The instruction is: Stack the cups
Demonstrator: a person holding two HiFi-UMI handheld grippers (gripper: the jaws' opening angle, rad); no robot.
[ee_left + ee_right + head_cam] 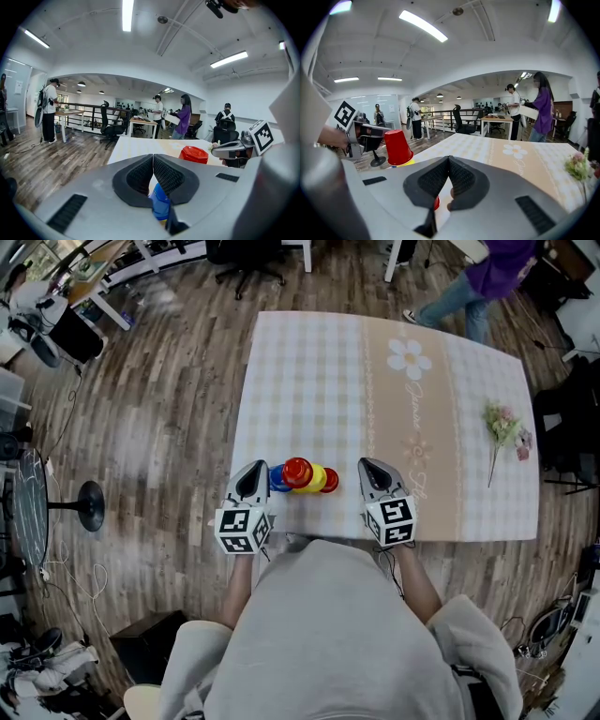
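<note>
The left tool (253,471) is held with its jaws pressed together on nothing, and so is the right tool (370,468). Between them, near the front edge of the surface (309,362), the cups are clustered in a left-to-right row. A blue cup (277,481) is set just beside the left tool. An inverted red cup (297,471) is seated on a yellow cup (317,480), and a lower red cup (330,480) lies nearest the right tool. A flower sprig (502,425) is laid well apart, so no obstruction is seen.
</note>
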